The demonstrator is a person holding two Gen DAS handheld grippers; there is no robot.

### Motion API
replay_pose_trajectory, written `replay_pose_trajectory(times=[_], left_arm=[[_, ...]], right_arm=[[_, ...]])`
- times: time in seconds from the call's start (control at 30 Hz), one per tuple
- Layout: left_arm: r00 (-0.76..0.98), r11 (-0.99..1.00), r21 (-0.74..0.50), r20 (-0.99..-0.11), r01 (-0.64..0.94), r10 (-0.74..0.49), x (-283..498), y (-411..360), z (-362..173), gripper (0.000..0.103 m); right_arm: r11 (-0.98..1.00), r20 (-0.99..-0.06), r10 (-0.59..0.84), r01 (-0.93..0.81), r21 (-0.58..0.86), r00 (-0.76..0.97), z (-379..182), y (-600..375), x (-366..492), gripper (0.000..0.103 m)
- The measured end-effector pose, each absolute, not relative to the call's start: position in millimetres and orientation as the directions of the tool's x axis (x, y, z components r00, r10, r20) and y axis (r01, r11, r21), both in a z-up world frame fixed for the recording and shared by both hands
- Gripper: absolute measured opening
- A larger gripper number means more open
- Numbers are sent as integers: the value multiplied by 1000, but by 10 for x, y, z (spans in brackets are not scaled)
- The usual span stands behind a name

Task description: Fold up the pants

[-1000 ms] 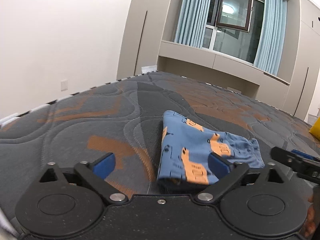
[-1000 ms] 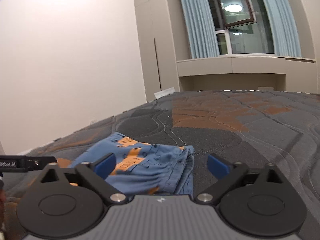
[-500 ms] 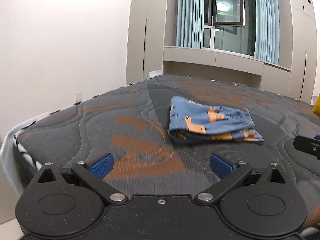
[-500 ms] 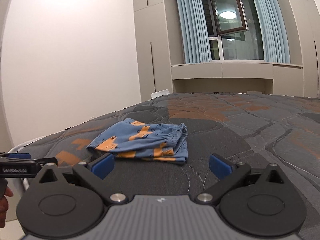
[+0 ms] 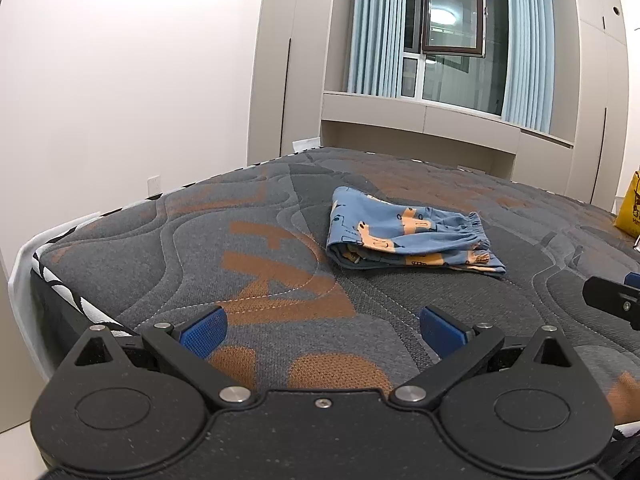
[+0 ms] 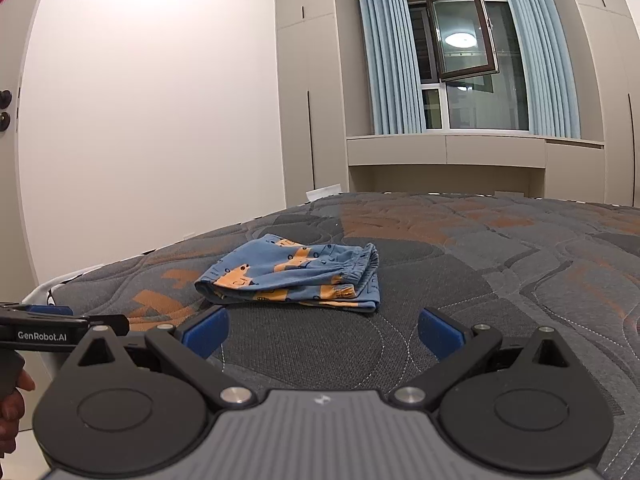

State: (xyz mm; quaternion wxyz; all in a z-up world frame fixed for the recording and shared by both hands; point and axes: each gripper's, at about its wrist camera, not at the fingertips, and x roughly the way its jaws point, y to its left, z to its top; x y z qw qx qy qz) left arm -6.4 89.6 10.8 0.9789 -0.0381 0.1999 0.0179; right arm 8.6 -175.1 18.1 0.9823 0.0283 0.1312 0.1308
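The pants (image 5: 408, 238), blue with orange figures, lie folded into a compact bundle on the bed (image 5: 240, 248), a grey quilted mattress with orange patches. In the left wrist view they sit just right of the frame's centre, with the folded edge to the left and the gathered waistband to the right. In the right wrist view they (image 6: 296, 276) sit slightly left of centre.

The left gripper (image 5: 322, 330) fills the bottom of its frame. Its fingers (image 5: 204, 328) are spread wide with blue pads facing each other, and nothing is between them. The pants lie above and beyond the fingertips, well apart from them, in line with the gap and the right finger. The fingers hang over the near part of the mattress, close to its corner at the left.

The right gripper (image 6: 322, 332) is likewise spread wide and holds nothing. The pants lie beyond its fingers (image 6: 206, 330), apart from them, nearer the left finger than the right.

At the right edge of the left wrist view a yellow bag (image 5: 632, 208) rests on the bed. A window (image 6: 464, 44) stands open between blue curtains (image 6: 390, 56) in the upper part of the frame.
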Motion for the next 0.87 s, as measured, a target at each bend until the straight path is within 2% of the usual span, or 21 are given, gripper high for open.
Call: replay_pose_trajectory(times=[0.33, 0.5, 0.67, 0.87], left_arm=[[917, 994, -85, -397, -71, 32, -45, 940, 115, 102], [888, 990, -78, -455, -115, 68, 100, 966, 95, 102], [902, 989, -109, -430, -96, 40, 134, 1022, 100, 102], [908, 989, -86, -412, -117, 72, 170, 998, 119, 102]], right_arm=[[964, -243, 265, -252, 85, 933, 213, -1731, 61, 103], [964, -243, 265, -251, 86, 933, 208, -1730, 68, 103], [964, -253, 265, -251, 87, 930, 185, -1729, 88, 103], [965, -262, 261, -244, 96, 929, 150, -1752, 138, 103]])
